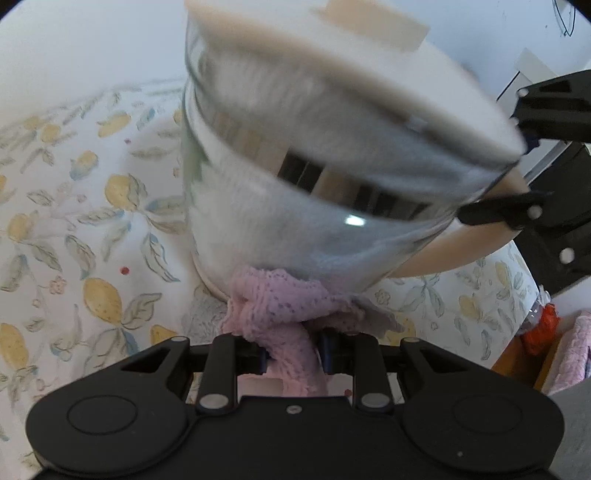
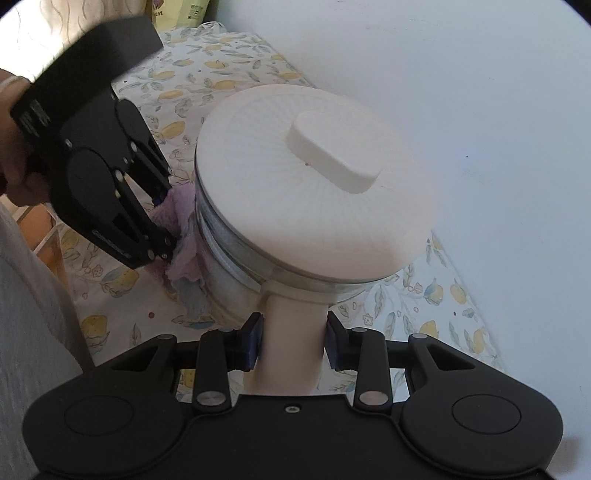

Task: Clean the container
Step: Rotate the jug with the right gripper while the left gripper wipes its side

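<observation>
A shiny metal container (image 1: 295, 192) with a cream lid (image 2: 314, 177) and a cream handle (image 2: 293, 343) is held tilted above the lemon-print tablecloth (image 1: 74, 221). My right gripper (image 2: 293, 341) is shut on the handle; it also shows at the right edge of the left wrist view (image 1: 517, 177). My left gripper (image 1: 291, 349) is shut on a pink cloth (image 1: 284, 314) pressed against the container's lower side wall. In the right wrist view the left gripper (image 2: 162, 221) holds the cloth (image 2: 181, 229) against the container's left side. The container is motion-blurred.
A white wall (image 2: 480, 110) stands close behind the container. The table's right edge (image 1: 524, 295) drops off, with an orange object (image 1: 543, 328) and another pink cloth (image 1: 576, 354) beyond it. A yellow packet (image 2: 181, 11) stands at the table's far end.
</observation>
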`<state>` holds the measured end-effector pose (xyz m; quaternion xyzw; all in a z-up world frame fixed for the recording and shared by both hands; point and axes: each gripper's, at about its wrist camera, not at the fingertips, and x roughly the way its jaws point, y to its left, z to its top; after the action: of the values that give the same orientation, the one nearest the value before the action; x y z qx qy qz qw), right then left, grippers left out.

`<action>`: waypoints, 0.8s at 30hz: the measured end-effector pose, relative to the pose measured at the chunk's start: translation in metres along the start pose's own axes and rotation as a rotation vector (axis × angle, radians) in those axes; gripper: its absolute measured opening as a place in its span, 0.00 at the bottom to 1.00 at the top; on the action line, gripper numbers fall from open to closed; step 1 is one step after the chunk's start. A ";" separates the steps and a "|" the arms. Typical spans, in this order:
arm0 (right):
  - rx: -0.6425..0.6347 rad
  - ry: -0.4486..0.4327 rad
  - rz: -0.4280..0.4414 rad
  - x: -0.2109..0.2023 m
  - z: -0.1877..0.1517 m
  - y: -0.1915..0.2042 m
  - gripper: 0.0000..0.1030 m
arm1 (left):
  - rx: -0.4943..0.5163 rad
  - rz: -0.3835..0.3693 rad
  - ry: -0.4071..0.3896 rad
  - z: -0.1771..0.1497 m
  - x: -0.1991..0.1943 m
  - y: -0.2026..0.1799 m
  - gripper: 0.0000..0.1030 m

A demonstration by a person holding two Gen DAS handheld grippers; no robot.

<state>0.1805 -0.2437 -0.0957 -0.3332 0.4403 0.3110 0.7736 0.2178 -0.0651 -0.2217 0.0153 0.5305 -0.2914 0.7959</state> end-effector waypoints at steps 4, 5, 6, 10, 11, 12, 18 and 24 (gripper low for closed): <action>0.000 0.015 -0.007 0.000 0.005 0.000 0.38 | 0.020 -0.023 0.022 0.000 0.011 0.006 0.23; 0.001 0.017 -0.009 0.000 0.005 0.000 0.38 | 0.020 -0.032 0.023 0.000 0.012 0.008 0.23; 0.003 0.018 -0.010 0.000 0.006 0.000 0.38 | 0.018 -0.040 0.025 0.001 0.013 0.009 0.23; 0.017 0.022 -0.024 0.001 0.008 -0.001 0.38 | 0.018 -0.055 0.036 0.006 0.013 0.013 0.23; 0.018 0.023 -0.030 0.001 0.008 0.000 0.38 | 0.018 -0.054 0.041 0.007 0.012 0.013 0.23; 0.016 0.023 -0.034 0.001 0.009 0.000 0.38 | 0.020 -0.052 0.043 0.009 0.011 0.012 0.23; 0.000 0.018 -0.047 0.002 0.007 0.004 0.38 | 0.032 -0.044 0.023 0.017 -0.011 0.008 0.23; -0.074 -0.004 -0.063 0.002 0.002 0.010 0.39 | 0.097 -0.016 -0.042 0.023 -0.050 -0.001 0.23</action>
<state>0.1747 -0.2360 -0.0987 -0.3745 0.4161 0.3034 0.7711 0.2234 -0.0514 -0.1683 0.0433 0.4991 -0.3232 0.8029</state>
